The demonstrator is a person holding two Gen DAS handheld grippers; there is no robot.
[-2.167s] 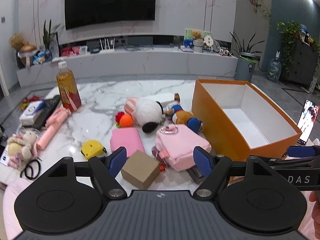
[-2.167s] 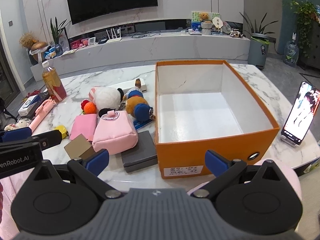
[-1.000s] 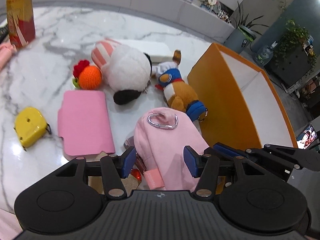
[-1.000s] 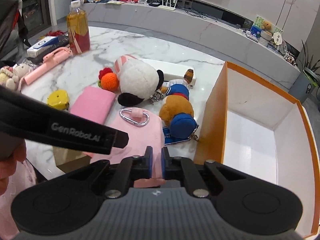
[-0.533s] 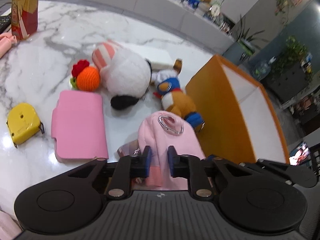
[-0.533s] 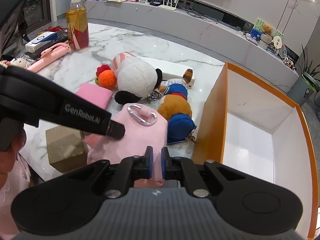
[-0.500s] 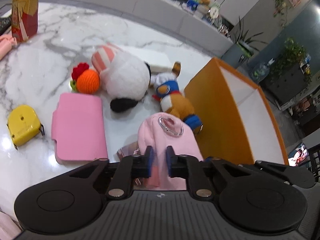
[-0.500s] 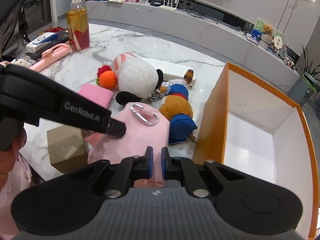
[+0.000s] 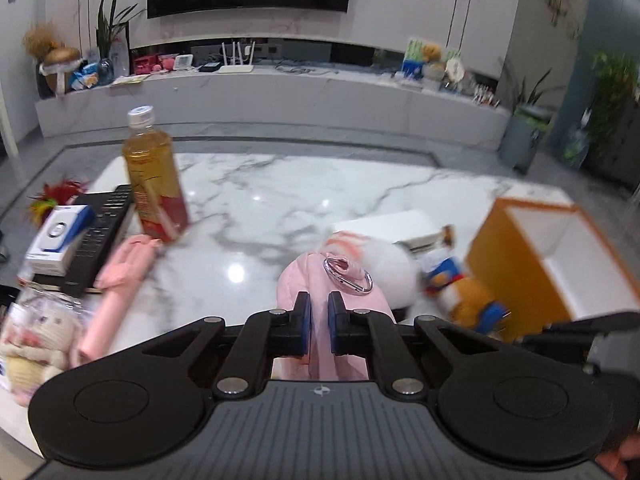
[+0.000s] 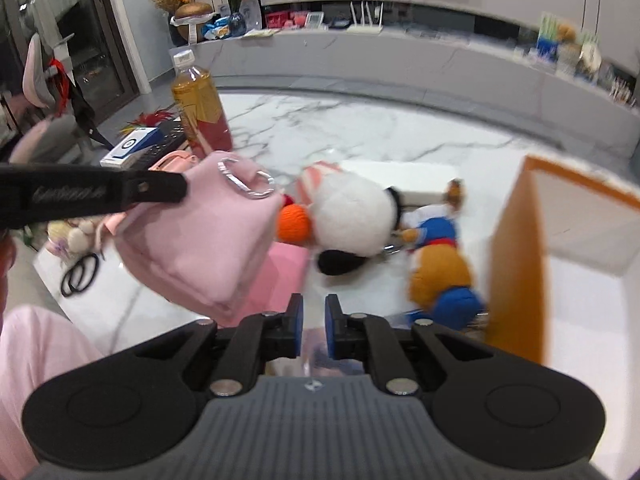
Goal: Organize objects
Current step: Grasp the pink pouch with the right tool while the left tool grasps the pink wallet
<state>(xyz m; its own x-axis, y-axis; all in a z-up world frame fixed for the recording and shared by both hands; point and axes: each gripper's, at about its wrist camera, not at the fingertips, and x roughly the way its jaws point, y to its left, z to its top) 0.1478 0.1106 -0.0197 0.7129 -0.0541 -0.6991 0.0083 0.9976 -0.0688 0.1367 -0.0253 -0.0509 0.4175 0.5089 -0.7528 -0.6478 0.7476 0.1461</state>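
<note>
My left gripper [image 9: 318, 328] is shut on a pink pouch [image 9: 320, 344] with a silver carabiner [image 9: 347, 276] and holds it in the air above the marble table [image 9: 280, 184]. The pouch [image 10: 200, 236] also shows in the right wrist view, hanging off the table with the left gripper's arm at its upper left. My right gripper [image 10: 311, 332] has its jaws nearly together with nothing between them. It sits just right of the pouch's lower corner. The open orange box [image 9: 560, 264] stands at the right and also shows in the right wrist view [image 10: 516, 264].
On the table lie a white plush [image 10: 352, 216] with an orange ball [image 10: 294, 224], a brown and blue plush [image 10: 440, 272], a flat pink case [image 10: 280, 280] and a white box [image 9: 384, 226]. A tea bottle [image 9: 154, 184], a remote [image 9: 100, 236], a pink stick [image 9: 116, 292] and scissors [image 10: 78, 274] are at the left.
My left gripper has lifted the pink pouch off the table and tilted up. My right gripper no longer pinches the pouch and has drawn slightly apart from it.
</note>
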